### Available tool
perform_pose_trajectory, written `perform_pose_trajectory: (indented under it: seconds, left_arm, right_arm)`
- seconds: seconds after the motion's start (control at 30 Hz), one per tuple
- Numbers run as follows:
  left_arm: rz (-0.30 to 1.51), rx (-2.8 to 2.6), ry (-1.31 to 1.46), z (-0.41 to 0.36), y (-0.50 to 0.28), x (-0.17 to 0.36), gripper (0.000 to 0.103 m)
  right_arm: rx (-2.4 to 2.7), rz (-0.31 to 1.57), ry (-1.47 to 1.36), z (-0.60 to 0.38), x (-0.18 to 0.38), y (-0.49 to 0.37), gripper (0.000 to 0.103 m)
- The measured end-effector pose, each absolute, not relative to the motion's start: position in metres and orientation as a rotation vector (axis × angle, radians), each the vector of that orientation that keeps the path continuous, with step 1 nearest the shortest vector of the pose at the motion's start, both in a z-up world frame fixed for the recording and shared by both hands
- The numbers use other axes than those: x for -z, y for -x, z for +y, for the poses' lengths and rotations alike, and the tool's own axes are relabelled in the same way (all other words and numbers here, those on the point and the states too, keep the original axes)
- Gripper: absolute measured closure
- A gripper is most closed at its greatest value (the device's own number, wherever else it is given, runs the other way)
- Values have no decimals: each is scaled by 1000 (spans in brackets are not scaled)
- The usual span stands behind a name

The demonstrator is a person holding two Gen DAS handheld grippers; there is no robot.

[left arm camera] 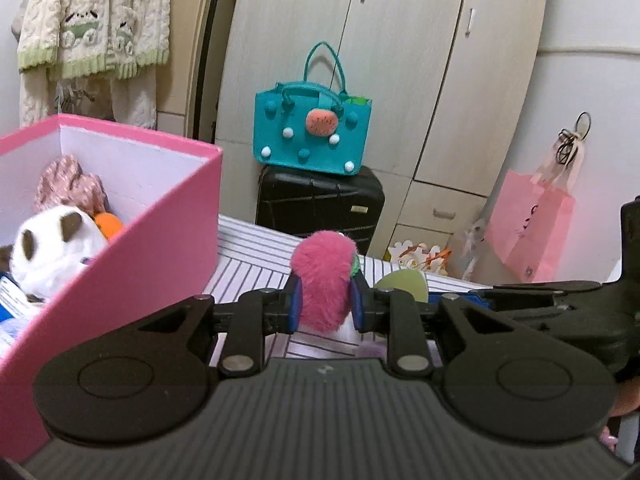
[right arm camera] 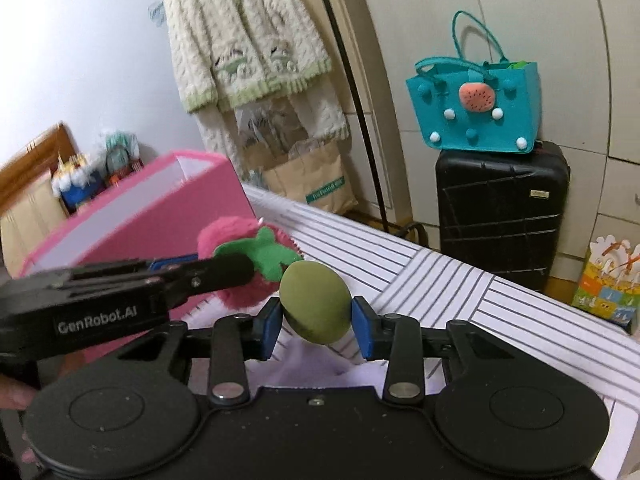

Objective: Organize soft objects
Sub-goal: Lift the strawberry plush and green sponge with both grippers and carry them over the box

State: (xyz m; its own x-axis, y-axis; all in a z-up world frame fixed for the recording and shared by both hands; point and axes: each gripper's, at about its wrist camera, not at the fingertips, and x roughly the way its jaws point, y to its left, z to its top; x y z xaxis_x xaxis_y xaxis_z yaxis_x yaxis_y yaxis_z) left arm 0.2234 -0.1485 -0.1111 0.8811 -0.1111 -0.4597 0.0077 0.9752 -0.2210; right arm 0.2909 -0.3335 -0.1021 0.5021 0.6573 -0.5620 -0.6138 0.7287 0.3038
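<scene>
My left gripper (left arm camera: 325, 304) is shut on a fluffy pink strawberry plush (left arm camera: 323, 280) with a green leaf top, held above the striped bed beside the pink box (left arm camera: 160, 240). The plush (right arm camera: 236, 264) and the left gripper also show in the right wrist view. My right gripper (right arm camera: 316, 326) is shut on a smooth green oval soft toy (right arm camera: 314, 306), just right of the strawberry; its pale edge shows in the left wrist view (left arm camera: 404, 285). The pink box (right arm camera: 160, 216) holds a white panda plush (left arm camera: 52, 252), a pink plush (left arm camera: 68, 184) and an orange item (left arm camera: 109, 224).
The striped bed cover (right arm camera: 440, 280) stretches ahead. Beyond it stand a black suitcase (left arm camera: 320, 208) with a teal felt bag (left arm camera: 312, 128) on top, a wardrobe (left arm camera: 400, 60), a pink paper bag (left arm camera: 528, 228), a colourful gift bag (right arm camera: 608, 284) and hanging pyjamas (right arm camera: 248, 40).
</scene>
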Motion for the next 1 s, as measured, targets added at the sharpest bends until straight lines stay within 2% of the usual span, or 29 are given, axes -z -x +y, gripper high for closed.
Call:
perform_pose_trajectory:
  seconds: [0.33,1.0]
  left_arm:
    - [509,141,262,-130,-191,88,80]
    - [688,349,288,-101,-121,96,80]
  right_arm:
    - [-701,712,-118,-341,81,-262,60]
    - [-569,910,-90,-340,86,-164,60]
